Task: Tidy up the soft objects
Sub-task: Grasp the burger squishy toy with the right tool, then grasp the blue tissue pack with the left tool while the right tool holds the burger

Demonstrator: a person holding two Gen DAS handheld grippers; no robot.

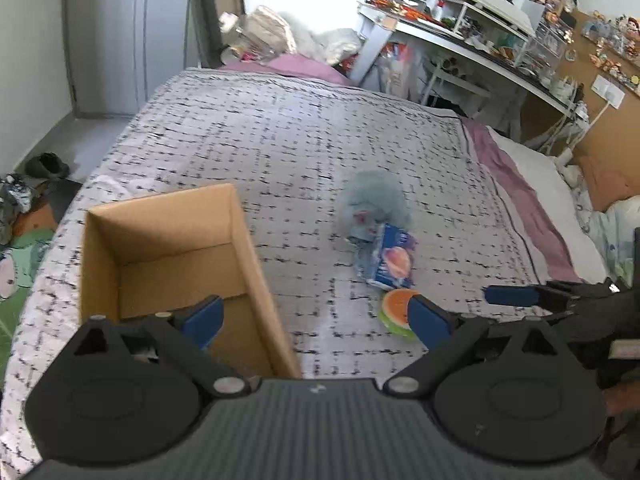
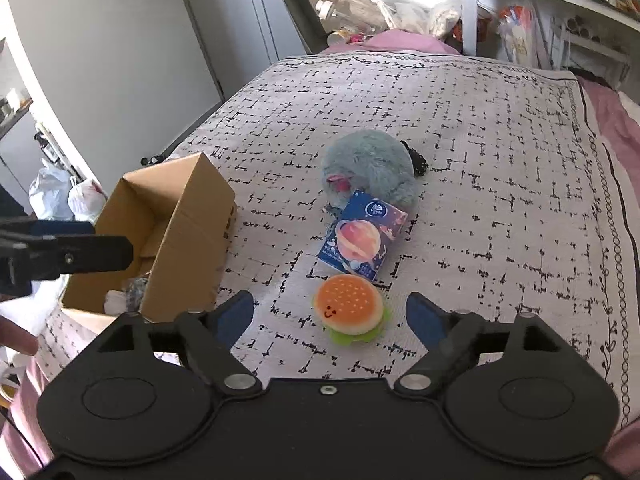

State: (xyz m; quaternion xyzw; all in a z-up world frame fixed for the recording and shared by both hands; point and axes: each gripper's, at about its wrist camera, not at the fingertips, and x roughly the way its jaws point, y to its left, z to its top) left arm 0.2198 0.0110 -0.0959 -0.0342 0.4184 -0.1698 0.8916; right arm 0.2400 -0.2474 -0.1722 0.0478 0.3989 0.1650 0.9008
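Bedroom; a bed (image 2: pixel 480 128) covered by a white quilt with broken black grid lines, a cluttered desk (image 1: pixel 472 40) along the far right wall, grey wardrobe doors at far left.

On the quilt, an open cardboard box (image 2: pixel 188 216) is set at near left. Something pale and crumpled is glimpsed in its near corner in the right wrist view; what it is cannot be made out. Right of the box, three soft items are lined up from far to near: a blue-grey plush toy (image 2: pixel 368 164), a blue tissue pack (image 2: pixel 362 240) touching the plush and partly overlapped by it, and a burger squishy (image 2: pixel 350 308) just beside the pack's near edge.

The right gripper (image 2: pixel 330 316) is held low over the quilt, fingers spread wide, nothing clamped; the burger squishy is seen between the two blue pads but is not pressed by either. The left gripper (image 1: pixel 316 316) is held over the box's near right wall, fingers likewise wide apart and empty.

Step judged in hand: approach to the burger squishy by the right gripper, pick not yet made. Three items are left outside the box.

Next move, as judged: the pads to be lowered around the bun's sides and closed gently, since the toy is expected to compress; then it is to be carried left and released over the box opening.
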